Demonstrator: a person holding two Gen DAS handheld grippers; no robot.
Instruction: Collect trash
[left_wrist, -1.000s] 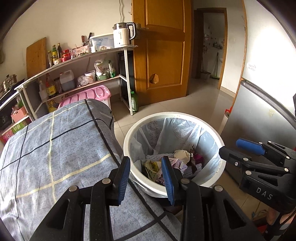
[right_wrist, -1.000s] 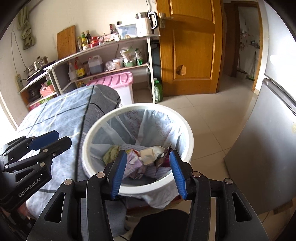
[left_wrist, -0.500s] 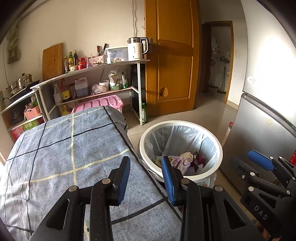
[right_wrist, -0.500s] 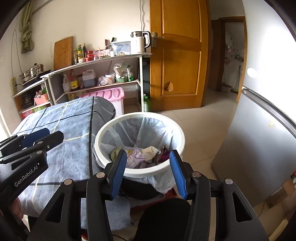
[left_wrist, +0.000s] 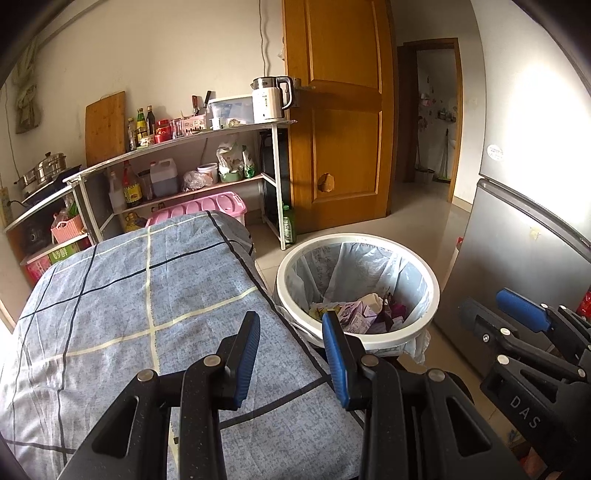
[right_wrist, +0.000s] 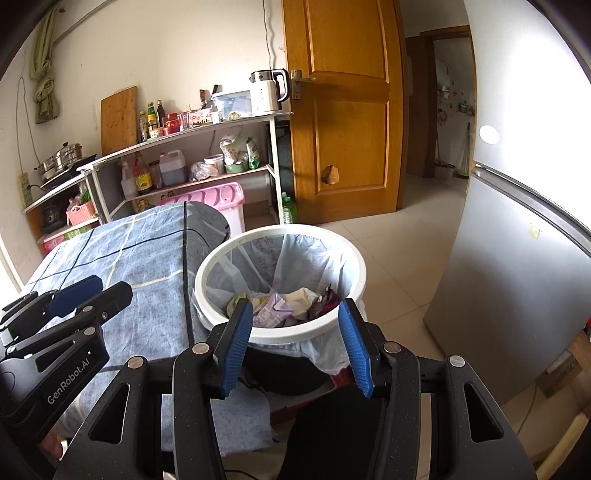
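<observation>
A white round trash bin (left_wrist: 295, 266) (right_wrist: 354, 258) with a pale plastic liner stands on the tiled floor beside the table. Crumpled paper and wrappers (left_wrist: 356, 308) (right_wrist: 291, 304) lie at its bottom. My left gripper (left_wrist: 291, 339) hangs over the table's near right edge, open, with nothing between its blue pads. My right gripper (right_wrist: 295, 332) sits just short of the bin's near rim, open and empty. Each gripper shows in the other's view: the right gripper (left_wrist: 517, 317) at the right, the left gripper (right_wrist: 81, 295) at the left.
A table with a blue checked cloth (left_wrist: 129, 314) fills the left. Behind it stands a metal shelf rack (left_wrist: 184, 147) with bottles, a kettle (left_wrist: 269, 98) and a pink bin (left_wrist: 218, 206). A wooden door (left_wrist: 336, 129) is behind; a grey fridge (left_wrist: 524, 258) stands right of the bin.
Both grippers have pulled back and slightly up from the bin, which now looks smaller and farther. More of the table and room shows. Jaw gaps are unchanged.
</observation>
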